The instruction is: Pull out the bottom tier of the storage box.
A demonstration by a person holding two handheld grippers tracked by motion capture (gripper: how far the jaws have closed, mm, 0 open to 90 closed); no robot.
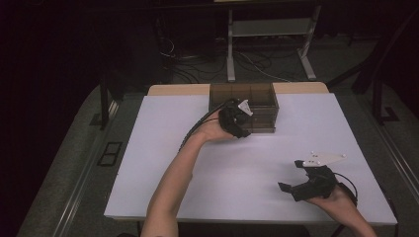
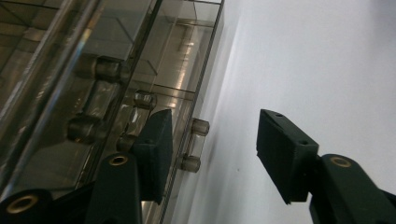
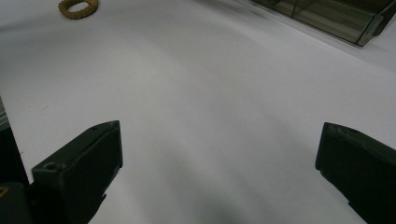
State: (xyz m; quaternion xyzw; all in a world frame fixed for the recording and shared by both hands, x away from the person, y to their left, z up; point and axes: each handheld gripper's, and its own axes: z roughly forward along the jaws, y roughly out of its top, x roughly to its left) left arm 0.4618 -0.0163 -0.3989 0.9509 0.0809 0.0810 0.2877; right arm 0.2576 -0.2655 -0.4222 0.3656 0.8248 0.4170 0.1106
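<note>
A smoky see-through drawer box (image 1: 257, 98) stands at the back middle of the white table (image 1: 163, 148). My left gripper (image 1: 241, 127) is held against the box's front, turned on its side. In the left gripper view its jaws stand open (image 2: 212, 149), and a clear drawer handle (image 2: 195, 145) lies between them, close to the left pad (image 2: 156, 144); nothing is gripped. My right gripper (image 1: 291, 175) rests low over the table's front right, jaws wide open (image 3: 219, 158) above bare tabletop.
A small tan ring (image 3: 78, 6) lies on the table far ahead of the right gripper. The box's corner (image 3: 336, 18) shows in the right gripper view. Other clear handles (image 2: 109, 70) line the drawer fronts. Beyond the table stand a white frame (image 1: 269, 29) and cables.
</note>
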